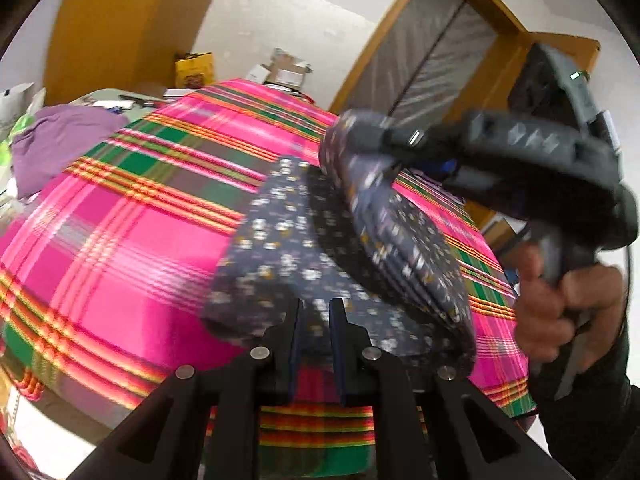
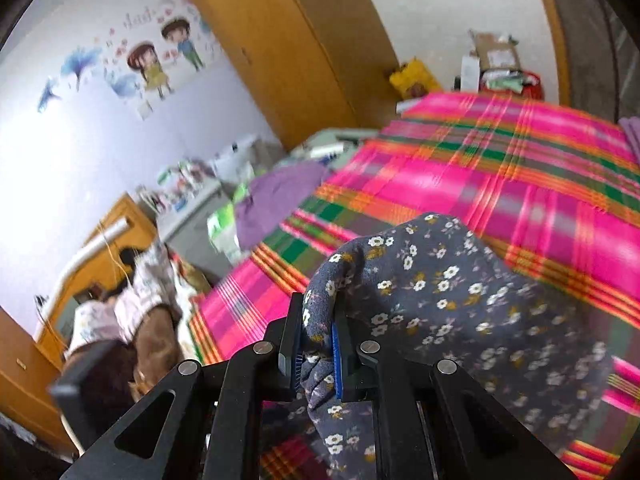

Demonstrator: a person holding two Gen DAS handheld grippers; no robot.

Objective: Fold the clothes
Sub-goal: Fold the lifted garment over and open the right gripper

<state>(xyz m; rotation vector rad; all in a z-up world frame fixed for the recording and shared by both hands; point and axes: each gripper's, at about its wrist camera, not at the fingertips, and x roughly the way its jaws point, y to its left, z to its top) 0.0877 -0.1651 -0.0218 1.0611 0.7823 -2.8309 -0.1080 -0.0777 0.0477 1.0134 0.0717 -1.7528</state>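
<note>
- Floral garment (image 1: pixel 304 256), dark blue with small white flowers, was lifted over the bed (image 1: pixel 120 240) with its pink plaid cover, toward the bed's near edge at about 5 o'clock in the left wrist view.
- Left gripper (image 1: pixel 316 320): jaws narrow, pinched on one edge of the floral garment; cloth showed between the pads.
- Right gripper (image 2: pixel 318 344): jaws narrow, clamped on a bunched fold of the same cloth, which draped away toward 3 o'clock in its own view.
- In the left wrist view the right gripper sat at 2 o'clock, above and beyond the left one, with the person's hand (image 1: pixel 560 308) on its handle. Judged reason: holding two points apart lets the cloth hang so one part can be carried over the other.
- Purple garment (image 1: pixel 60 140) lay at the bed's far corner, 10 o'clock, well apart.
- Step judged: mid-fold, cloth not yet laid flat. Frames blurred.
</note>
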